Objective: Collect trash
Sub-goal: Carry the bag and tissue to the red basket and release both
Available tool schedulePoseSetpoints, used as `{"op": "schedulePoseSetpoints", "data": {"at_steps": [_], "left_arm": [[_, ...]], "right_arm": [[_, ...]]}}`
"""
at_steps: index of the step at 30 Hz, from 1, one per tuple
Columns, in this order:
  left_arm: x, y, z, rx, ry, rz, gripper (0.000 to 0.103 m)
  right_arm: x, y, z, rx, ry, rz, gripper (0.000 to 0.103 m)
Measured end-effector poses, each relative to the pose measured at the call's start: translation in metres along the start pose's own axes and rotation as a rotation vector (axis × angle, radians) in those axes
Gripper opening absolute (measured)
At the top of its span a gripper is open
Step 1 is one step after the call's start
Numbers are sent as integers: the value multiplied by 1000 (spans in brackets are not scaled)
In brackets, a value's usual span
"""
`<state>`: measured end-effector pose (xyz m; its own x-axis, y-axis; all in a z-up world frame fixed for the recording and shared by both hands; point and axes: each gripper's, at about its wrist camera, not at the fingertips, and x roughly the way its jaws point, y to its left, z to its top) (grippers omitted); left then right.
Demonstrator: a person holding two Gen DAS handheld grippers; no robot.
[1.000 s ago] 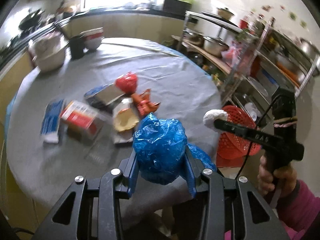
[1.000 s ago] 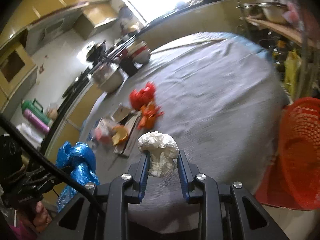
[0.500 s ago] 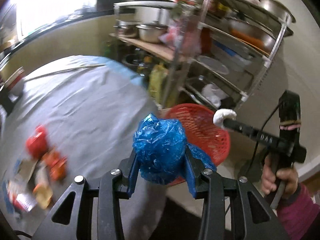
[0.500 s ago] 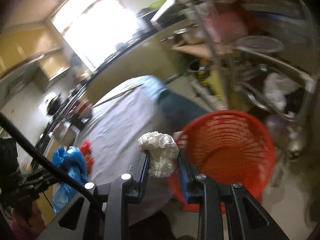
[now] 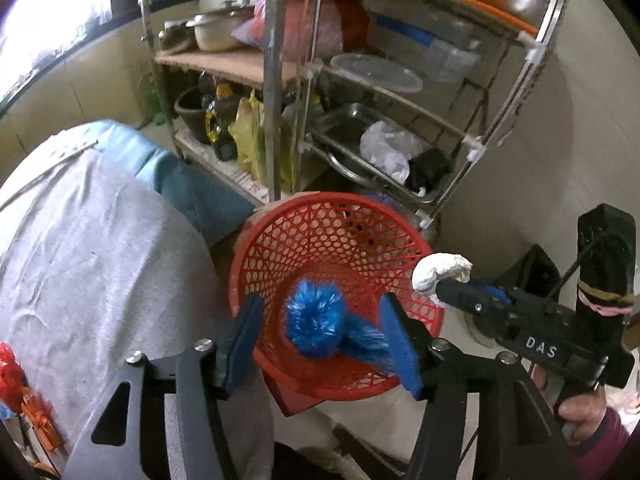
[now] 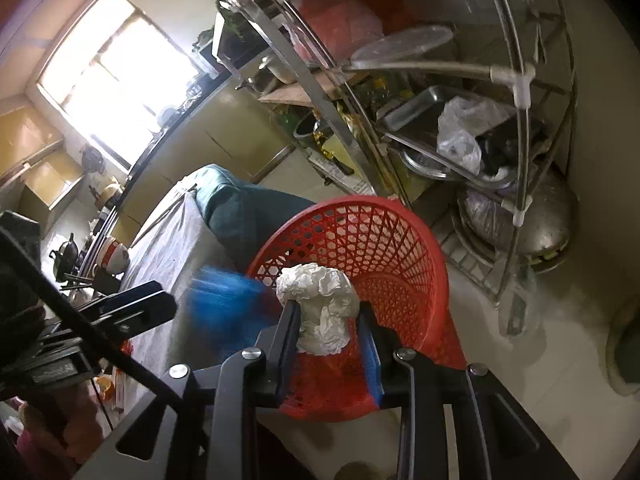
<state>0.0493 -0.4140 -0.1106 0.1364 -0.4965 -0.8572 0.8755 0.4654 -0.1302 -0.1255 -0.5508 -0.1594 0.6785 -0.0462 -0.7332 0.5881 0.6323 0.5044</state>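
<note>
A red mesh basket [image 5: 340, 236] stands on the floor beside the table; it also shows in the right wrist view [image 6: 384, 240]. My left gripper [image 5: 320, 340] is open above it. A blue plastic bag [image 5: 316, 324] is blurred and falling into the basket, also seen in the right wrist view [image 6: 228, 304]. My right gripper [image 6: 328, 344] is shut on a crumpled white paper wad [image 6: 320, 304] over the basket's near rim. The wad also shows in the left wrist view [image 5: 440, 272].
The round table with a grey cloth [image 5: 88, 248] is at left, with red and orange wrappers [image 5: 20, 392] at its edge. A metal shelf rack [image 5: 360, 92] with pots and bags stands behind the basket. A metal pot [image 6: 536, 220] sits on the floor.
Both grippers swung from the table to over the red basket. My left gripper opened and let go of the blue bag, which drops into the basket. The right keeps its paper wad.
</note>
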Motion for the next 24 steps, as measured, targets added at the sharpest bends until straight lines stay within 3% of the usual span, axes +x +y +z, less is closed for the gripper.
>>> {"op": "schedulePoseSetpoints", "data": {"at_steps": [5, 6, 7, 8, 16, 24], "left_arm": [[-19, 20, -7, -67, -10, 3, 64], [-26, 24, -11, -74, -22, 17, 65], [-31, 28, -14, -79, -32, 30, 66], [-40, 33, -19, -86, -46, 45, 66], [-107, 73, -95, -153, -89, 216, 69], [-173, 132, -195, -326, -109, 374, 69]], "right_arm": [[3, 1, 2, 33, 8, 20, 38], [2, 4, 3, 23, 4, 12, 45], [1, 8, 3, 16, 0, 16, 62], [0, 10, 3, 15, -9, 22, 65], [-11, 62, -5, -96, -68, 88, 65], [9, 164, -29, -285, 12, 188, 65]]}}
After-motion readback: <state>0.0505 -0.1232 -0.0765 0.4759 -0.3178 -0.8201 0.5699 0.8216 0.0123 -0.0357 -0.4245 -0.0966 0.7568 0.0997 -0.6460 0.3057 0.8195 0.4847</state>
